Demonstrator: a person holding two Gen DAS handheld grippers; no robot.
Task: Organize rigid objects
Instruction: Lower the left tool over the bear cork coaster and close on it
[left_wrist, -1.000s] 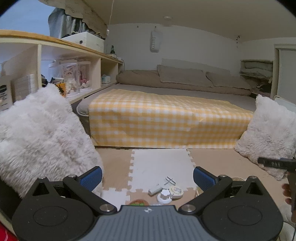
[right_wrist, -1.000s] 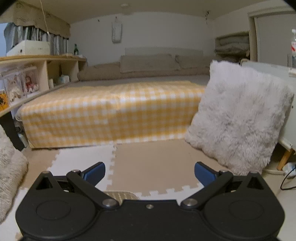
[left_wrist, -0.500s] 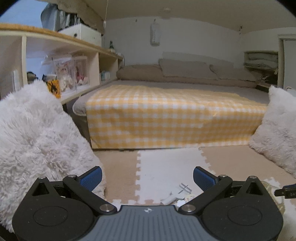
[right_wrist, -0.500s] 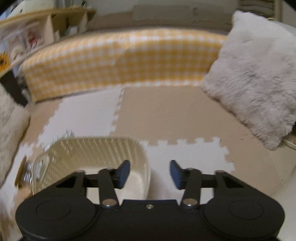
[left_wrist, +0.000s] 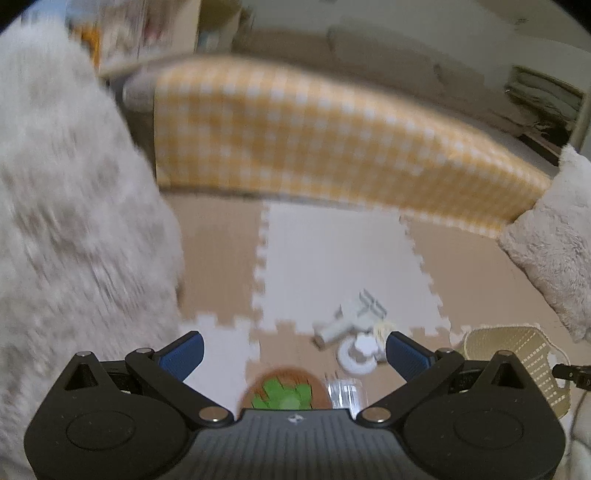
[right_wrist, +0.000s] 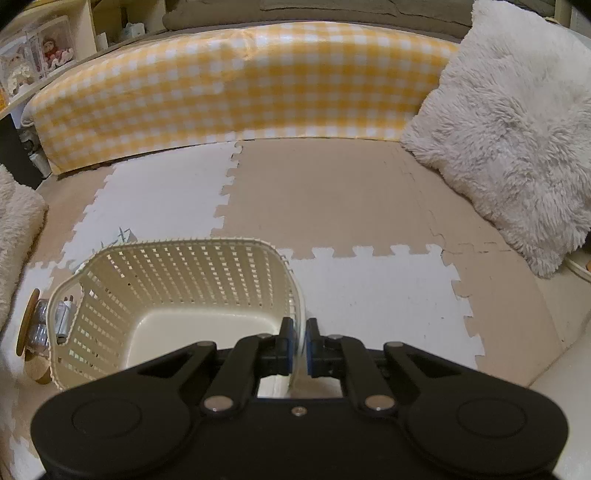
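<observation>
The right gripper (right_wrist: 299, 341) had just closed its jaws and was pinching the near right rim of one cream plastic basket (right_wrist: 177, 295), the wall caught between the blue pads. The basket sat on the foam floor mat (right_wrist: 369, 295) with nothing visible inside it. In the left wrist view, the left gripper (left_wrist: 293, 350) hung with its jaws spread wide and nothing between them.

Just beyond the left gripper lay a small cluster of loose things on the mat: one round brown disc with a green leaf pattern (left_wrist: 284, 387), one clear plastic piece (left_wrist: 345, 391) just right of it, one white round item (left_wrist: 358, 356) beyond that, and one pale tube-shaped item (left_wrist: 341, 326) farther still; blur kept finer detail from showing. The basket stood to the right of this cluster.

The mat was made of interlocking white and tan tiles. Two fluffy white cushions flanked it, a left cushion (left_wrist: 74, 221) and a right cushion (right_wrist: 509, 129). At the far side ran a bed with a yellow checked cover (right_wrist: 236, 81), and a shelf unit (right_wrist: 44, 48) stood at the far left.
</observation>
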